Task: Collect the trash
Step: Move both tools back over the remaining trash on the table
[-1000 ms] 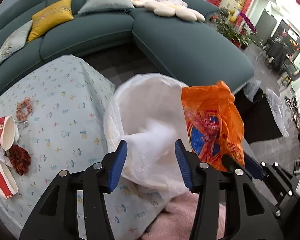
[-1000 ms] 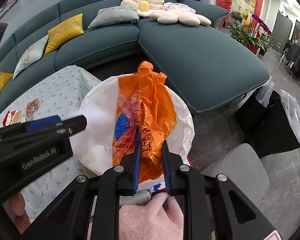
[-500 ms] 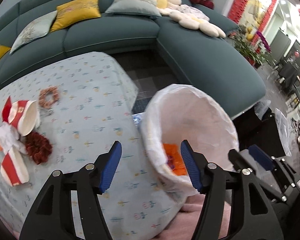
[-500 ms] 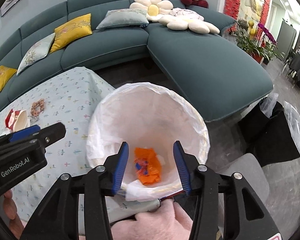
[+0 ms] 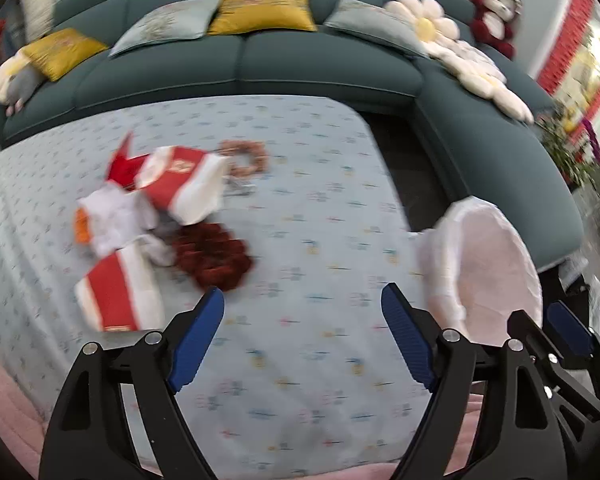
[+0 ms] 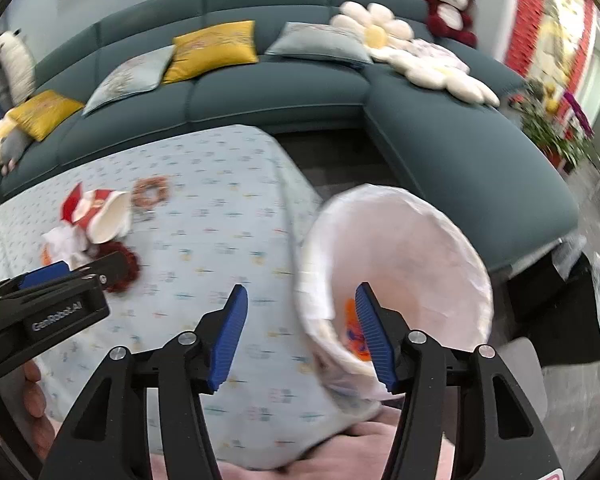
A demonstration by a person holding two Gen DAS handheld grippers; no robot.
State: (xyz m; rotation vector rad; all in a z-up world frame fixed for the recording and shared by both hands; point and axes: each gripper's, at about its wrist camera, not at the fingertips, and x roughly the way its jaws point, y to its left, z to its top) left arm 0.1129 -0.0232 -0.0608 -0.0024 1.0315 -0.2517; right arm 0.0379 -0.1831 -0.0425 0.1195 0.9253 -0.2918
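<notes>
red-and-white cups [image 5: 180, 184], teal sofa [image 5: 240, 64], pale floral-print tablecloth [image 5: 300, 208].

Rt gripper [image 6: 298, 330] over patterned tablecloth [image 6: 220, 220], jaws just been opening, nothing between pads; rt blue pad overlaps rim of white-lined trash bin [image 6: 400, 276]. Orange wrapper [image 6: 354, 330] at bin bottom. Left gripper [image 6: 56, 276] pokes in from left edge w/ "GenRobot.AI" on side. Far left on cloth: red/white paper cup [image 6: 104, 216] on its side, crumpled white paper [image 6: 62, 242], dark red scrunchie [image 6: 126, 258], pinkish scrunchie [image 6: 152, 192]. Teal sectional sofa [image 6: 276, 92] behind w/ yellow cushions, daisy pillow [image 6: 376, 32].
</notes>
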